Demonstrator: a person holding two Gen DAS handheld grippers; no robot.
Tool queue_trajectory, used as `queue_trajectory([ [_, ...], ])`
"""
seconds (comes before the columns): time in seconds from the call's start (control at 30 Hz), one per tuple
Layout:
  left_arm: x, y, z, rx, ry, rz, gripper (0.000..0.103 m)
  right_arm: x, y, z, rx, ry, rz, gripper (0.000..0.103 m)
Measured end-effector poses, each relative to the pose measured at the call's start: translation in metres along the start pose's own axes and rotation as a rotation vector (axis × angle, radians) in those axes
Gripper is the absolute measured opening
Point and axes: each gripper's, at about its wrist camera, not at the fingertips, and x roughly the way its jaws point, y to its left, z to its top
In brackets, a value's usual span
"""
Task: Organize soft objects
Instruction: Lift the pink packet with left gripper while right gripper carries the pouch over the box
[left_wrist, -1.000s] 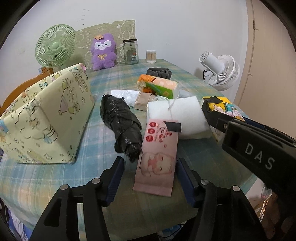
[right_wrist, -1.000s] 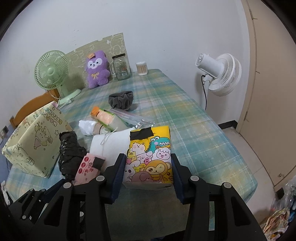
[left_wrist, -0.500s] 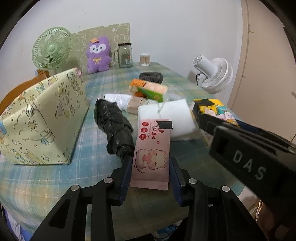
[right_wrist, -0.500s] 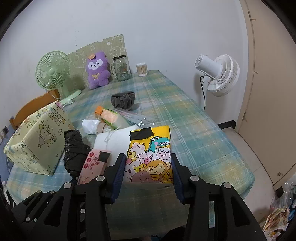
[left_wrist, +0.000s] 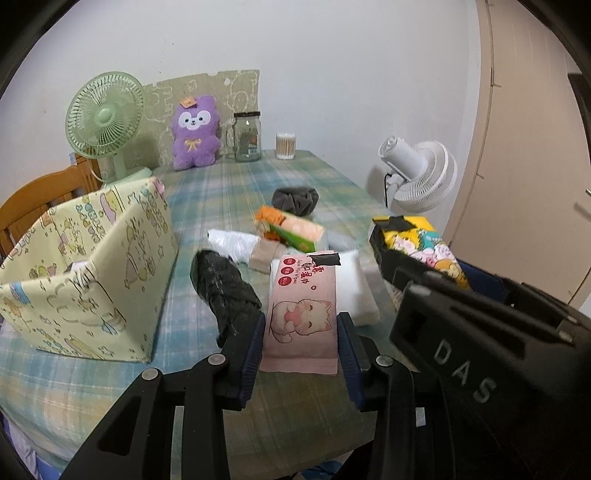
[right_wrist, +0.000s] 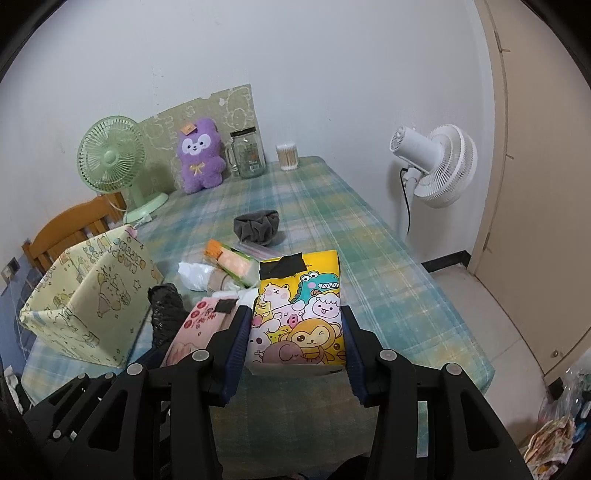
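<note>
Beside the patterned box (left_wrist: 92, 273), left fingers (left_wrist: 255, 343) grasp the pink wipes pack (left_wrist: 303, 314); right fingers (right_wrist: 238, 339) grasp the yellow cartoon pack (right_wrist: 301, 314) between them

White letters "DAS" stand on the black body of the right gripper (left_wrist: 384, 254) at the near right — the pink wet-wipe pack (left_wrist: 301, 314) carries small print too blurred to read.

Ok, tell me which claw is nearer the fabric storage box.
Left. The left claw, shut on the pink wipes pack, sits just right of the fabric storage box. The right claw, gripping the yellow cartoon pack, is farther right.
</note>
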Motion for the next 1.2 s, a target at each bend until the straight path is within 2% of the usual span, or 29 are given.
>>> queue_trajectory([
  [0.8, -0.035, 0.023, 0.055, -0.03, -0.104, 0.04, 0.04, -0.023, 0.042, 0.051, -0.04, -0.07, 0.04, 0.05],
  [1.2, -0.042, 0.045, 0.077, -0.02, -0.117, 0.079, 0.04, -0.023, 0.067, 0.072, -0.05, -0.09, 0.06, 0.05],
])
